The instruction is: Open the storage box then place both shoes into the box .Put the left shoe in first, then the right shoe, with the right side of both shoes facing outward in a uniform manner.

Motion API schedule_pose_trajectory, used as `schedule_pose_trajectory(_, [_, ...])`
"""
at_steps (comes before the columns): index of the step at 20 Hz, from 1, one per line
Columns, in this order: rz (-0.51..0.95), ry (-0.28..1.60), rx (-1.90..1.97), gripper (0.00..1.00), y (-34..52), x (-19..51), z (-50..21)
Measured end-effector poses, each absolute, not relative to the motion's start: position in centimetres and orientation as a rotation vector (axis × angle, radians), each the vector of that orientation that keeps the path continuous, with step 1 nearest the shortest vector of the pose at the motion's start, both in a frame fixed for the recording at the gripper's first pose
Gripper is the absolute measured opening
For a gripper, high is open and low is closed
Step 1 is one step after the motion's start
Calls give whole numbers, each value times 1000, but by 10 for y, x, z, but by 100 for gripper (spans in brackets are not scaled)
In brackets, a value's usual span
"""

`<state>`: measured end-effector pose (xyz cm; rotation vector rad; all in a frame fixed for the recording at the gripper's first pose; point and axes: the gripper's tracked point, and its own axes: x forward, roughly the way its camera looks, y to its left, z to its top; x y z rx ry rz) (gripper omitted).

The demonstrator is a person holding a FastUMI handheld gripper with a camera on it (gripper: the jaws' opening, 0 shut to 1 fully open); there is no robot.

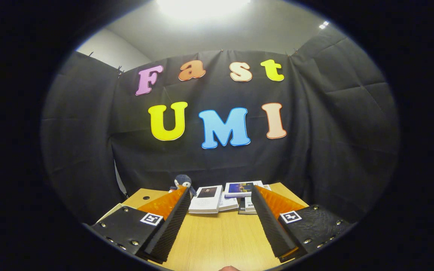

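Observation:
My gripper (220,192) stands open above a light wooden table (220,237), its two fingers (173,216) spread wide with bare tabletop between them. Nothing is held. The camera looks level toward the back of the booth.
Several books (207,199) lie at the far edge of the table, just beyond the fingertips, with another stack (244,188) to their right. A small plush toy (182,181) sits behind the left fingertip. A black cloth wall closes the back and both sides.

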<state>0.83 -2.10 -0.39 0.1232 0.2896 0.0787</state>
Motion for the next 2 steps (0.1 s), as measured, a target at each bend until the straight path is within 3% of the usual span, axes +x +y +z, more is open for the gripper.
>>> schedule_pose_trajectory(2, [88,296,132,97,-18,9,-5])
